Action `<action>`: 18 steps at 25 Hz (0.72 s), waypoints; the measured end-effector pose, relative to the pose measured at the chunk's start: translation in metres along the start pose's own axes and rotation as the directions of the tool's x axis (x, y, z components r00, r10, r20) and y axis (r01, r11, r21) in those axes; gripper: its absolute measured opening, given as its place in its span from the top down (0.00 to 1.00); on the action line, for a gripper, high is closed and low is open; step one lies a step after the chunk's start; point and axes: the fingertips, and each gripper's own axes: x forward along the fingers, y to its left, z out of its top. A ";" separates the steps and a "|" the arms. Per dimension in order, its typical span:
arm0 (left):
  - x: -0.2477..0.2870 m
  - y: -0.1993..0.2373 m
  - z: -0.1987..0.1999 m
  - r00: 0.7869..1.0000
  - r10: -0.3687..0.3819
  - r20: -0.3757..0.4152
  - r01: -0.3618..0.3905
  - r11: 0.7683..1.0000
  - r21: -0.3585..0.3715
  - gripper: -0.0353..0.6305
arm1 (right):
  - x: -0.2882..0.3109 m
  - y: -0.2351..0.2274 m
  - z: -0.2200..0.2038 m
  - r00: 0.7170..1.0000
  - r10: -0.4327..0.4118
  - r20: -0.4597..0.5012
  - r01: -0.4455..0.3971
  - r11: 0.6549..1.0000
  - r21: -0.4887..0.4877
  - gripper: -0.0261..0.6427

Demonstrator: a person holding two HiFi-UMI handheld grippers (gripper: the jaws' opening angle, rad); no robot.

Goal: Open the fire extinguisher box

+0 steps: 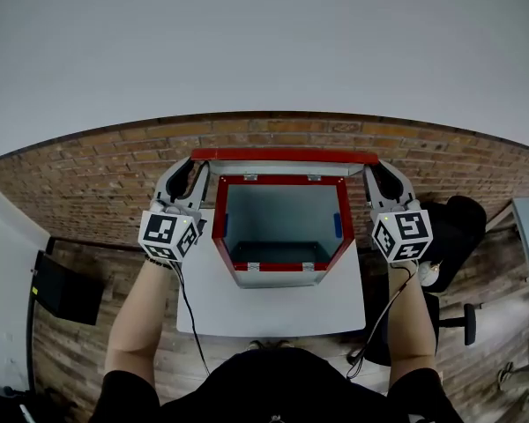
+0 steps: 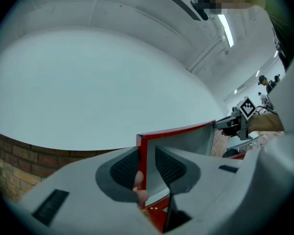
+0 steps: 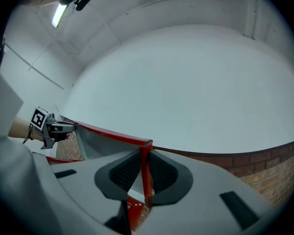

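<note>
A red fire extinguisher box [image 1: 219, 218] stands on a white table [image 1: 273, 311], its grey inside open to view. Its lid [image 1: 282, 155] is raised at the far side. My left gripper [image 1: 192, 167] is at the lid's left corner and my right gripper [image 1: 376, 173] at its right corner. In the left gripper view the lid's red edge [image 2: 141, 155] lies between the jaws of the left gripper [image 2: 147, 168]; a gap shows beside one pad. In the right gripper view the right gripper [image 3: 144, 173] pinches the lid's red edge [image 3: 146, 165] between both pads.
The table stands on a brick-patterned floor [image 1: 115, 161] in front of a white wall. A black office chair [image 1: 454, 236] is to the right, a black flat object [image 1: 62, 285] to the left. Cables hang from both grippers along the table's sides.
</note>
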 end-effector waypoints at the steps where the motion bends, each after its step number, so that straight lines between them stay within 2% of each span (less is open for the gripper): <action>1: 0.002 0.002 0.000 1.000 0.008 -0.002 -0.008 1.000 -0.002 0.72 | 0.003 -0.001 0.001 1.000 -0.002 -0.001 0.002 1.000 -0.001 0.86; 6: 0.014 0.015 0.001 0.999 0.036 -0.007 -0.036 0.999 -0.024 0.80 | 0.017 -0.008 0.004 1.000 -0.001 -0.011 0.001 1.000 0.005 0.86; 18: 0.044 0.030 0.001 0.998 0.050 -0.046 -0.051 0.999 -0.014 0.80 | 0.049 -0.021 0.008 1.000 0.007 -0.027 -0.008 1.000 -0.010 0.86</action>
